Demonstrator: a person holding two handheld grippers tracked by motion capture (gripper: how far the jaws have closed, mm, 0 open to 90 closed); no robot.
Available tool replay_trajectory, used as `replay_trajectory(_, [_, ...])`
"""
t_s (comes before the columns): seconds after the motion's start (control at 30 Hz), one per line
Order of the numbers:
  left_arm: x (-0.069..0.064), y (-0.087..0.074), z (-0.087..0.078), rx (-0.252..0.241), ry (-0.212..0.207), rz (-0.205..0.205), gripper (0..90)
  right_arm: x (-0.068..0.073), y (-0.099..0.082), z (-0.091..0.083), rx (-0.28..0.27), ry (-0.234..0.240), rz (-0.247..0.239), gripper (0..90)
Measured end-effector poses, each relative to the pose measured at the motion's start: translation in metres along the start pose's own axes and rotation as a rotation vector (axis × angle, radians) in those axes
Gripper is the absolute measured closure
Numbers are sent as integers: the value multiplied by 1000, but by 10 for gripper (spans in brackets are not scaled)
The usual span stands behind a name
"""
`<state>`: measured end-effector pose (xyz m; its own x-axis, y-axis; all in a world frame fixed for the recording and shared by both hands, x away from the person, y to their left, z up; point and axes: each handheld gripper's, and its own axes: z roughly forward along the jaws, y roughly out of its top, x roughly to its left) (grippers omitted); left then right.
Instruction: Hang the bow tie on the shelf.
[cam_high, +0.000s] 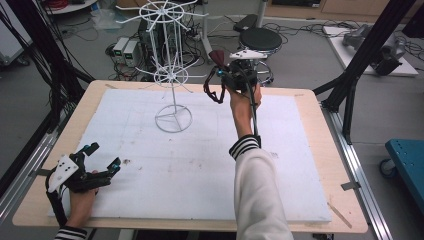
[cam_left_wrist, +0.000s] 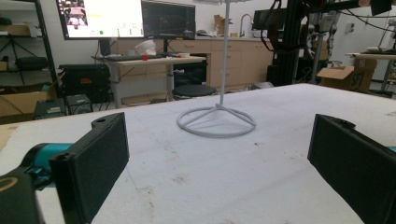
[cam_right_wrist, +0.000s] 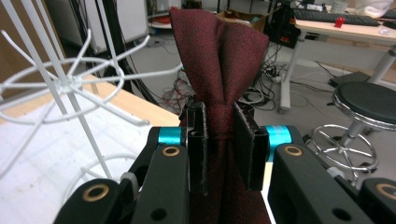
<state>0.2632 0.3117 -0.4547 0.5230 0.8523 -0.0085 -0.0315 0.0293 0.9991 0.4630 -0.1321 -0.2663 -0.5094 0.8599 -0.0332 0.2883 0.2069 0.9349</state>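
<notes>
The right hand-held gripper (cam_high: 223, 70) is raised over the far side of the surface (cam_high: 200, 165), its jaws pinching a folded dark red cloth (cam_right_wrist: 217, 56) just right of the white wire rack (cam_high: 172, 75). The left hand-held gripper (cam_high: 102, 157) rests at the near left corner, jaws spread wide and holding nothing.

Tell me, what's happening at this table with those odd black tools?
A person holds a two-jaw gripper in each hand. The right gripper is raised above the far side of the table, shut on a dark red cloth that dangles from it, close to a white wire rack standing on the white mat. The left gripper rests near the table's near left corner, jaws open and holding nothing. The cloth isn't on the rack.
</notes>
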Motion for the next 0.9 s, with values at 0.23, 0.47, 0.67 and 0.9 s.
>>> replay_trajectory(0.23, [0,0,0,2,0,2,57,5,5,5,4,10,-3,767])
replay_trajectory(0.47, [0,0,0,0,1,4,57,15,11,8,-2,34,-15,767])
replay_trajectory(0.67, [0,0,0,0,1,3,57,22,12,8,-6,64,-15,767])
replay_trajectory(0.9, [0,0,0,-1,1,4,56,28,12,10,-5,100,-5,766])
